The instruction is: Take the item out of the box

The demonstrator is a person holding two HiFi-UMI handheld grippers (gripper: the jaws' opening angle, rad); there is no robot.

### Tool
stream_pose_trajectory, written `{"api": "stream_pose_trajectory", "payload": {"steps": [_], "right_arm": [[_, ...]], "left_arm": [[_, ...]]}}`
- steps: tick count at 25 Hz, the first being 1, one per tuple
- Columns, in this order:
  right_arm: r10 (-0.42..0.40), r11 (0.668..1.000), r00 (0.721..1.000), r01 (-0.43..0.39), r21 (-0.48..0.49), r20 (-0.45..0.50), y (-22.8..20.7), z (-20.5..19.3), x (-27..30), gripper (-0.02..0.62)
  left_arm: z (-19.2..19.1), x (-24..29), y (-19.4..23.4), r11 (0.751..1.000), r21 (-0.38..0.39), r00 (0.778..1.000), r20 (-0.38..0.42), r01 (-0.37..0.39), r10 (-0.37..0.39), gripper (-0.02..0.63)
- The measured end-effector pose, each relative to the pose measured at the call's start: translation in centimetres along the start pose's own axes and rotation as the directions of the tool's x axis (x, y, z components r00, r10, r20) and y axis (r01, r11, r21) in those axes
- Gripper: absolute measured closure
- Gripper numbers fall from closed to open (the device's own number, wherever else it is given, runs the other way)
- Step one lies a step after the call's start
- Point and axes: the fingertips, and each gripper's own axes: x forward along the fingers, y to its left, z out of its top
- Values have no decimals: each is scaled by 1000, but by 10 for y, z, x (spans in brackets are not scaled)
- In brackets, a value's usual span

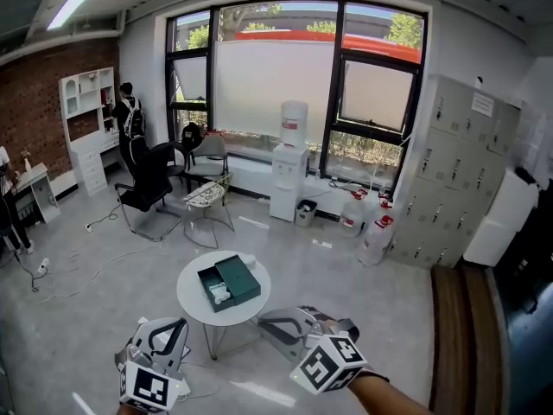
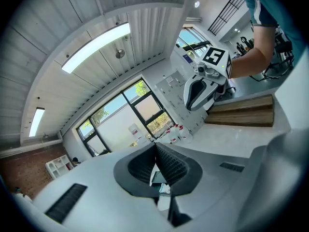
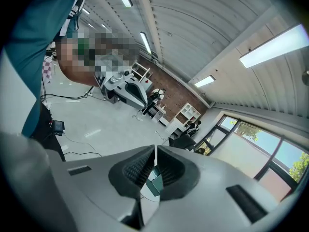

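Bright daylight from window (image 1: pixel 294 85), ceiling strip light (image 1: pixel 73 3) on, fisheye bending, dark corners

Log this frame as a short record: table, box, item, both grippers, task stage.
table: round, white
box: dark green, open on the table, lid alongside
item: white, inside the box
left gripper: shut, empty, short of the table
right gripper: shut, empty, short of the table
task stage: item not yet taken out

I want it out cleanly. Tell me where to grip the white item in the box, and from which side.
Probably from straight above, jaws across the middle of the white item: it lies low in the open box, whose walls block any sideways approach. Its shape is too small to tell.
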Motion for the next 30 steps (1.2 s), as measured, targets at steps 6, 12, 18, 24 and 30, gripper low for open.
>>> {"api": "stream_pose_trajectory", "payload": {"steps": [6, 12, 18, 24, 30], "right_arm": [[-60, 997, 995, 63, 35, -75, -34, -13, 30, 554], [-109, 989, 984, 121, 79, -140, -69, -20, 75, 554], [-141, 981, 973, 163, 109, -184, -104, -22, 121, 554], [-160, 980, 967, 179, 82, -200, -120, 2, 168, 554], [-139, 987, 972, 152, 53, -188, -133, 31, 227, 554]], "left_arm": [[-8, 55, 37, 997, 7, 994, 77, 77, -78, 588], [-36, 101, 80, 988, 15, 982, 111, 151, -152, 588], [-60, 139, 123, 980, 19, 971, 131, 200, -201, 588], [-90, 144, 167, 978, 23, 965, 161, 207, -208, 588], [-125, 141, 217, 983, 3, 969, 165, 185, -183, 587]]}}
